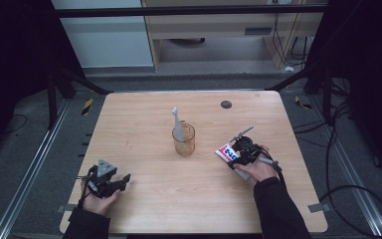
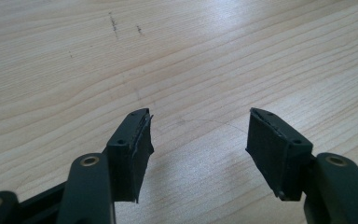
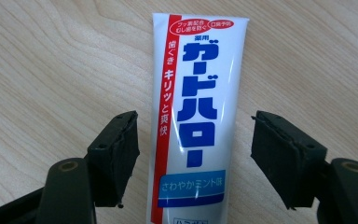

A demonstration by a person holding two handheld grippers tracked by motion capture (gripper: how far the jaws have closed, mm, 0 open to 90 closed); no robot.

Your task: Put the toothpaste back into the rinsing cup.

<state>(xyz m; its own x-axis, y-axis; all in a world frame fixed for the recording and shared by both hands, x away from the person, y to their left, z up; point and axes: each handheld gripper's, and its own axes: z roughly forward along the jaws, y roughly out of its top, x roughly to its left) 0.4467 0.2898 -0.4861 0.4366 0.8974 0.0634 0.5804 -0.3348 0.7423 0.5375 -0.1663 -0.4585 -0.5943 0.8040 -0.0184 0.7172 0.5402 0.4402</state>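
A white toothpaste tube (image 3: 193, 121) with blue and red lettering lies flat on the wooden table (image 1: 154, 189). My right gripper (image 3: 195, 156) points down over it, jaws open on either side of the tube with a gap to each pad. In the high view the tube (image 1: 225, 152) pokes out from under that right gripper (image 1: 242, 153), right of centre. A clear amber glass (image 1: 184, 140) stands mid-table with a white toothbrush (image 1: 177, 122) upright in it. My left gripper (image 2: 198, 140) is open over bare wood, and sits at the front left as the left gripper (image 1: 113, 182).
A small dark round spot (image 1: 226, 104) marks the table's far side. Metal rails (image 1: 30, 169) run along both sides of the table, and cables (image 1: 348, 164) lie on the floor to the right. Faint scratches (image 2: 114, 23) mark the wood ahead of my left gripper.
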